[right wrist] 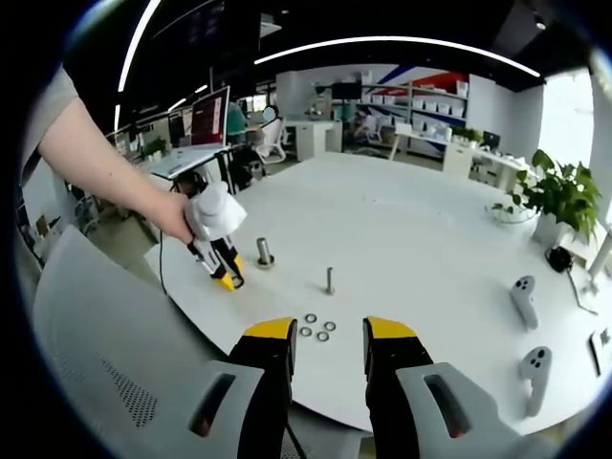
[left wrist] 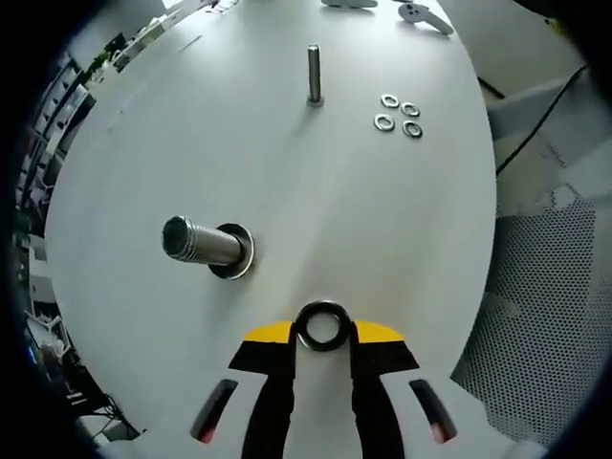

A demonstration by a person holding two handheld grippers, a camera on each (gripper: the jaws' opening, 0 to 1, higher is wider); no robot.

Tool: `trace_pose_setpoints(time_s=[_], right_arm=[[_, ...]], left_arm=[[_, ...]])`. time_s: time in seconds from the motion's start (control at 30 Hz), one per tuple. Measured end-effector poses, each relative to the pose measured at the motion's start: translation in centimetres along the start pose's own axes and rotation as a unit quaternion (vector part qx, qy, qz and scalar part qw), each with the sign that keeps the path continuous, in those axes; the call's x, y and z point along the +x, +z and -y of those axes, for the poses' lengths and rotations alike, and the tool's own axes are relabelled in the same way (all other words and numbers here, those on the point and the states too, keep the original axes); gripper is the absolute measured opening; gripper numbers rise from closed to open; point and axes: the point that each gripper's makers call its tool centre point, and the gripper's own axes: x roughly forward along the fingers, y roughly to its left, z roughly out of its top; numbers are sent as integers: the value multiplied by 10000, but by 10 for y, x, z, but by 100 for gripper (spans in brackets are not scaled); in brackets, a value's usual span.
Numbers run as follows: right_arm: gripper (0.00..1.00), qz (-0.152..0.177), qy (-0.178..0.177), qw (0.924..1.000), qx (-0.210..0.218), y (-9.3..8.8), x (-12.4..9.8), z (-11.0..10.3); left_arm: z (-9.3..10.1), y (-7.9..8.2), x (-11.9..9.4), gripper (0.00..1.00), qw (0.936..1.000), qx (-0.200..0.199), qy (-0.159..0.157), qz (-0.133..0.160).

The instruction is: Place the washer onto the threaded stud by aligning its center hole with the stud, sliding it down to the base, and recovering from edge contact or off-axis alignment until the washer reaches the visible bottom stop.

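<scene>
Where it leans left, threaded stud [left wrist: 203,243], long axis near-level.

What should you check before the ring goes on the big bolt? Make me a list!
1. Ring held: the left tool grips a washer at its tips. Ok.
2. Big bolt in sight, standing up on the white table, already with a washer at its base. Ok.
3. Hole lined up over the bolt: the washer sits off to one side of it. Not ok.
4. Path between the washer and the bolt: bare table. Ok.
5. Right tool out of the way: open, near the four spare washers. Ok.
6. Washer hole fits the bolt: cannot tell.
</scene>
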Motion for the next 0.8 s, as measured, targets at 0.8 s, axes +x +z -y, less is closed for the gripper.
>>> trace_pose_setpoints(time_s=[0.8], right_arm=[[30, -48, 18, 10000, -24, -2, 1, -1]], left_arm=[[-23, 1, -39, 19, 9978, 655, 125, -67]])
